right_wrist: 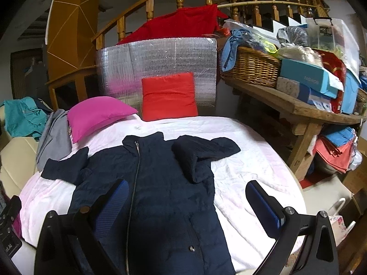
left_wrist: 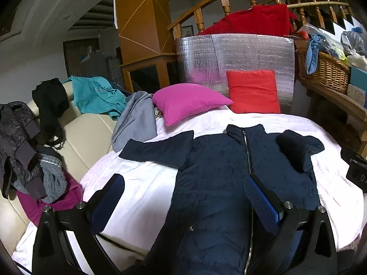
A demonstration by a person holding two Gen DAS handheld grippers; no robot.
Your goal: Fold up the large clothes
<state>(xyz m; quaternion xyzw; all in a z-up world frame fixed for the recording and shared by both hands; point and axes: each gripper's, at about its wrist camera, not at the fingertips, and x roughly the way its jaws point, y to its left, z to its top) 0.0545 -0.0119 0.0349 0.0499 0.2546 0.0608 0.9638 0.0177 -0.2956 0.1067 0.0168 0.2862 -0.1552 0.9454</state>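
A large navy quilted jacket [left_wrist: 213,174] [right_wrist: 160,194] lies front up and zipped on the white sheet [left_wrist: 142,183] [right_wrist: 252,167]. Its left sleeve [left_wrist: 158,149] stretches out flat. Its right sleeve [right_wrist: 201,153] is folded inward across the chest, bunched at the shoulder. My left gripper [left_wrist: 185,197] hovers open above the jacket's lower left side, blue pads wide apart, holding nothing. My right gripper [right_wrist: 188,206] hovers open above the jacket's lower right half, also holding nothing. The other gripper's black body shows at each view's edge.
A magenta pillow [left_wrist: 188,100] and a red pillow [left_wrist: 252,91] rest at the far end against a silver foil panel [right_wrist: 156,59]. Grey and teal garments [left_wrist: 96,94] and dark clothes [left_wrist: 23,142] drape a cream sofa on the left. A wooden bench with a wicker basket [right_wrist: 252,66] and boxes stands right.
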